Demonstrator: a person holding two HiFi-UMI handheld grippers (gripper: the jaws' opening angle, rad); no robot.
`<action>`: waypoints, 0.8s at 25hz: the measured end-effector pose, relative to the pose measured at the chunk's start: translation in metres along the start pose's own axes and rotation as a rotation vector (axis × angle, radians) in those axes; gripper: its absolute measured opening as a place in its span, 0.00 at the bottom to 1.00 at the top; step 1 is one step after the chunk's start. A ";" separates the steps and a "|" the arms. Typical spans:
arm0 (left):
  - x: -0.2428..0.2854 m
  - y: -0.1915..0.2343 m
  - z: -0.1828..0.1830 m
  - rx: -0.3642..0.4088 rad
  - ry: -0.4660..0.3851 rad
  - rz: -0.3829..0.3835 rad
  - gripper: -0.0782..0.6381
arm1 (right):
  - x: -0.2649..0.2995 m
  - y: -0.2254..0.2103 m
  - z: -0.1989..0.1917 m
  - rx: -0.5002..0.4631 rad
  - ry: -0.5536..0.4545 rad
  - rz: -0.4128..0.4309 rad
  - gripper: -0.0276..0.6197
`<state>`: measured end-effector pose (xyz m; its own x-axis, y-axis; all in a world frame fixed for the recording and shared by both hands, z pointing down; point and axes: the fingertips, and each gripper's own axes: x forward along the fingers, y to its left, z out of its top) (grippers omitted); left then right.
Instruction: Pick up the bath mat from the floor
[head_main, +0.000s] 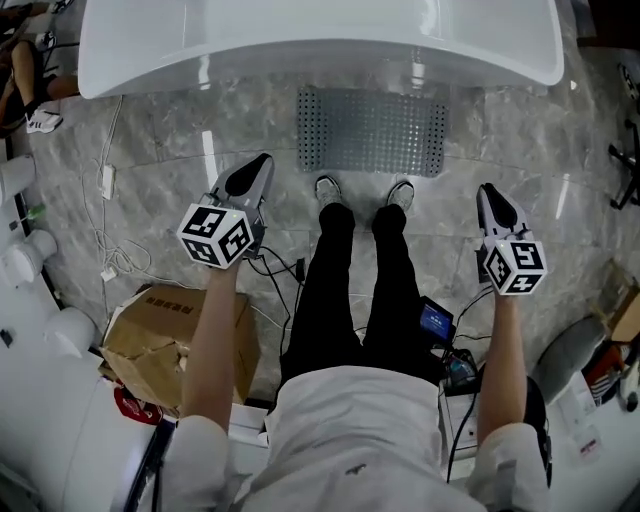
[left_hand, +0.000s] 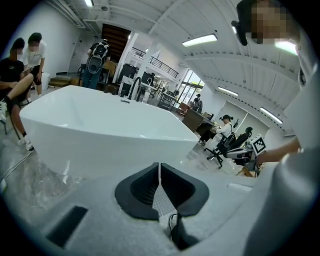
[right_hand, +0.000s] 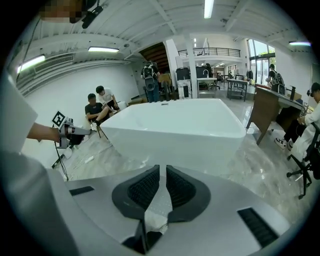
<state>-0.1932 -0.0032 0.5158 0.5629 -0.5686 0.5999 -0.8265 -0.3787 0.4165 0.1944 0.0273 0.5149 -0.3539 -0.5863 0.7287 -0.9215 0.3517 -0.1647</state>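
Observation:
The grey perforated bath mat (head_main: 372, 130) lies flat on the marble floor, against the foot of the white bathtub (head_main: 320, 40) and just ahead of the person's shoes. My left gripper (head_main: 262, 160) hangs in the air to the mat's left, shut and empty. My right gripper (head_main: 487, 190) is held to the mat's right, also shut with nothing in it. In the left gripper view the left gripper (left_hand: 159, 166) has its jaws together and points at the bathtub (left_hand: 100, 135). The right gripper view shows the same for the right gripper (right_hand: 162, 169). Neither gripper view shows the mat.
A torn cardboard box (head_main: 170, 335) sits on the floor at my left side, with white cables (head_main: 115, 250) beyond it. Electronics and wires lie by my right leg. A chair base (head_main: 625, 170) stands at the far right. People (left_hand: 15, 75) sit beyond the tub.

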 end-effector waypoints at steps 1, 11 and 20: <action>0.008 0.002 -0.008 -0.005 0.008 0.004 0.13 | 0.008 -0.006 -0.008 0.000 0.014 0.002 0.06; 0.082 0.043 -0.107 -0.087 0.101 0.076 0.13 | 0.090 -0.065 -0.109 0.018 0.159 -0.001 0.12; 0.138 0.086 -0.198 -0.132 0.215 0.132 0.14 | 0.161 -0.103 -0.193 0.012 0.259 -0.001 0.14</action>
<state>-0.1851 0.0305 0.7694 0.4515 -0.4332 0.7801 -0.8922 -0.2053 0.4023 0.2628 0.0379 0.7775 -0.3014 -0.3800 0.8745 -0.9244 0.3413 -0.1702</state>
